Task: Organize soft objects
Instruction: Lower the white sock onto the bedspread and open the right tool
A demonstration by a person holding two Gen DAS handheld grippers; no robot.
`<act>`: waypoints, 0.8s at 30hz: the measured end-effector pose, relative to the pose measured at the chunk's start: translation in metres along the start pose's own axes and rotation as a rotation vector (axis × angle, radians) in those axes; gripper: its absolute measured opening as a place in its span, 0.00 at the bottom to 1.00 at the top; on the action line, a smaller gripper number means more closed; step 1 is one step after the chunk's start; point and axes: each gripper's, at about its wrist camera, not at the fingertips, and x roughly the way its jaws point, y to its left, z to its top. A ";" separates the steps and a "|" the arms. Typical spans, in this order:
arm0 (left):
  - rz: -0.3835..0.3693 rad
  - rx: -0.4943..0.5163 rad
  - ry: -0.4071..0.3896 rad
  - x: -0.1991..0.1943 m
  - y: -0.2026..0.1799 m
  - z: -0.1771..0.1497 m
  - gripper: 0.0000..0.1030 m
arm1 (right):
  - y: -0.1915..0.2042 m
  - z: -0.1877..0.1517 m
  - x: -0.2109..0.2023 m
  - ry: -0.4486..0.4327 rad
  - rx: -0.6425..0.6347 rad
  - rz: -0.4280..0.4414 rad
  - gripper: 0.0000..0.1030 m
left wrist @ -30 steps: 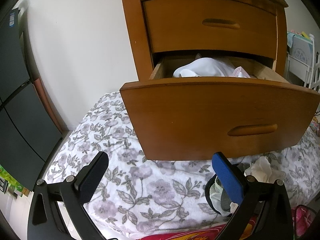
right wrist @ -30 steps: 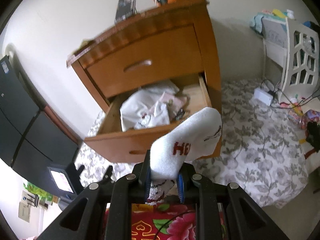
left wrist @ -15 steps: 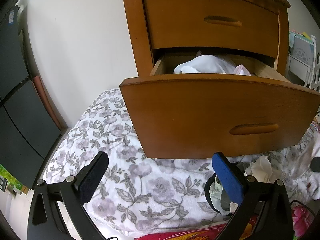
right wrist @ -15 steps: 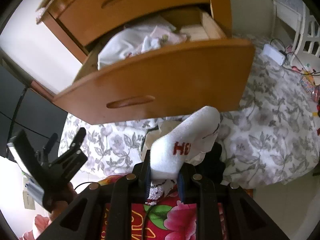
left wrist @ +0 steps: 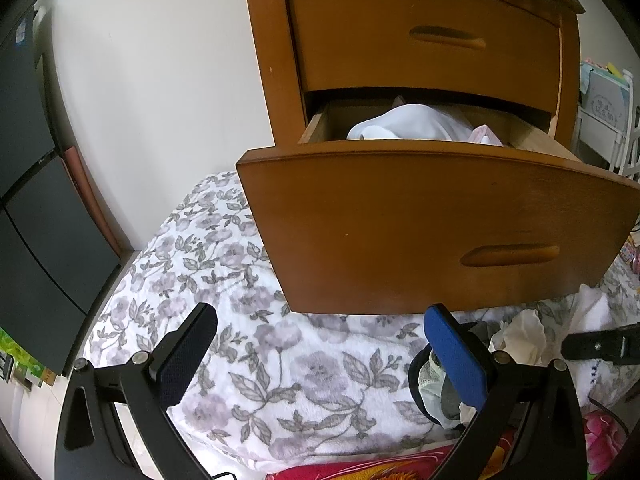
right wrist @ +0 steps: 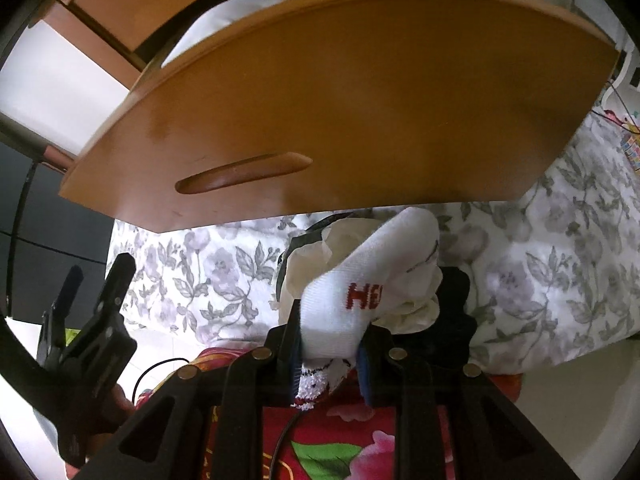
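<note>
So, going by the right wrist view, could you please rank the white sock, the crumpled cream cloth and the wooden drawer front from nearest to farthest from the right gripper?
1. White sock, between the right gripper pads.
2. Crumpled cream cloth, just beyond, on the pile.
3. Wooden drawer front, overhead, farthest.

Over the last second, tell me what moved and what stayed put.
The right gripper dropped from above the open wooden drawer to the clothes pile below it, carrying the white red-lettered sock; its jaws have just been opening slightly. The empty left gripper and drawer stayed.
</note>
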 end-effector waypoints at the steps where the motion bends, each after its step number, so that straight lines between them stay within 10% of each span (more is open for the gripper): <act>1: 0.000 0.001 0.003 0.000 0.000 0.000 1.00 | 0.002 0.002 0.000 -0.002 -0.001 0.005 0.25; 8: -0.002 0.001 0.008 0.002 -0.001 0.000 1.00 | 0.011 0.011 0.008 0.020 -0.004 0.019 0.48; 18: -0.002 0.001 0.008 0.002 0.000 0.000 1.00 | 0.010 0.010 0.003 0.005 -0.003 0.022 0.50; 24: -0.002 0.001 0.009 0.002 0.000 0.000 1.00 | 0.004 0.008 -0.002 -0.012 -0.016 -0.039 0.78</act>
